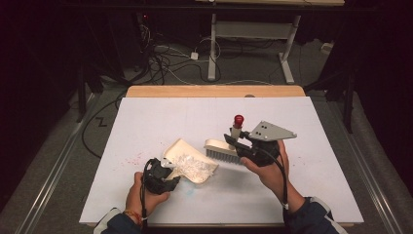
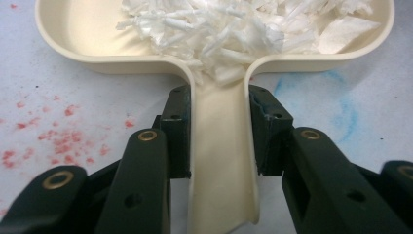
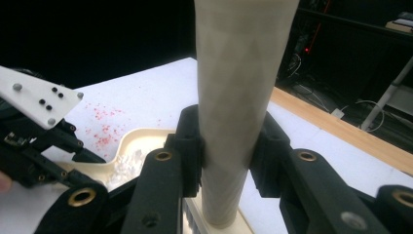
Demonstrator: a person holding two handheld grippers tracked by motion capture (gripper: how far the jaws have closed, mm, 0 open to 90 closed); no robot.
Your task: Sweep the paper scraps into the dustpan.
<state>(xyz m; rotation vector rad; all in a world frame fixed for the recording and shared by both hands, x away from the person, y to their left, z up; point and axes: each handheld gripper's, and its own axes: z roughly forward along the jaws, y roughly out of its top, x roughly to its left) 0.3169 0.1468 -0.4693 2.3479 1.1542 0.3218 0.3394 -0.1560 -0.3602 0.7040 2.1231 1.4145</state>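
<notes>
I see the cream dustpan (image 1: 187,158) lying near the middle of the white table (image 1: 146,122), its tray loaded with white paper shreds (image 2: 229,24). My left gripper (image 2: 220,129) has its jaws pressed against both sides of the dustpan's flat handle — clamped on it, with the tray pointing away from the camera. The left hand (image 1: 146,197) holds that gripper at the near edge of the table.

Just to the right of the pan sits the brush (image 1: 221,148), bristles down on the table and close to the tray's open lip; I cannot tell whether they touch. Its pale handle (image 3: 238,97) stands upright, capped with a red knob (image 1: 238,119), and my right gripper (image 3: 228,156) is closed around that handle, jaws tight on either side. The right hand (image 1: 270,170) grips the tool from behind.

Red specks (image 2: 58,141) dot the table left of the pan, and a faint blue smear (image 2: 336,105) lies on its right.
</notes>
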